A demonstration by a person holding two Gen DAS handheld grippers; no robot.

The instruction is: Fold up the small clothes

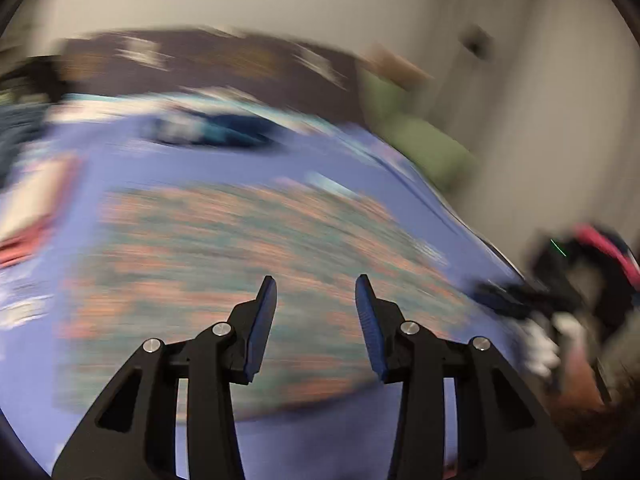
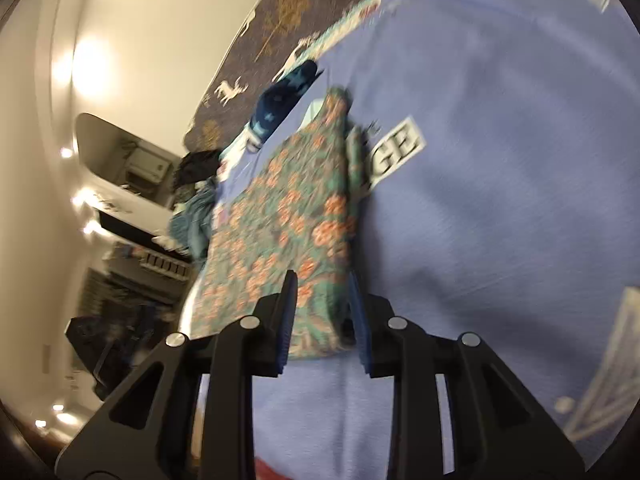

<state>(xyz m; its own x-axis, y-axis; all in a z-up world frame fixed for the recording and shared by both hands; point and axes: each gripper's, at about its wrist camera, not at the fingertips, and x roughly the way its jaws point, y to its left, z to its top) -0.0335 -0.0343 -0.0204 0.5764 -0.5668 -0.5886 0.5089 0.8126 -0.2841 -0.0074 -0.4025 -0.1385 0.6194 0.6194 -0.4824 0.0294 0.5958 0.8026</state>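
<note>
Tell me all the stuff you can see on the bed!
floral garment: one, teal with orange flowers, lying on the blue sheet
blue sheet: one, periwinkle with printed patches, covering the bed
dark blanket: one, brown with white deer and gold trees, at the far edge
navy star-print cloth: one, beyond the floral garment
green cushion: one, beside the bed, blurred
left gripper: black with blue pads, jaws open above the garment
right gripper: black with blue pads, jaws around the garment's near edge

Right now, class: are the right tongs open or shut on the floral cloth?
Shut on it: the right tongs have the floral cloth bunched between both blue pads.
</note>
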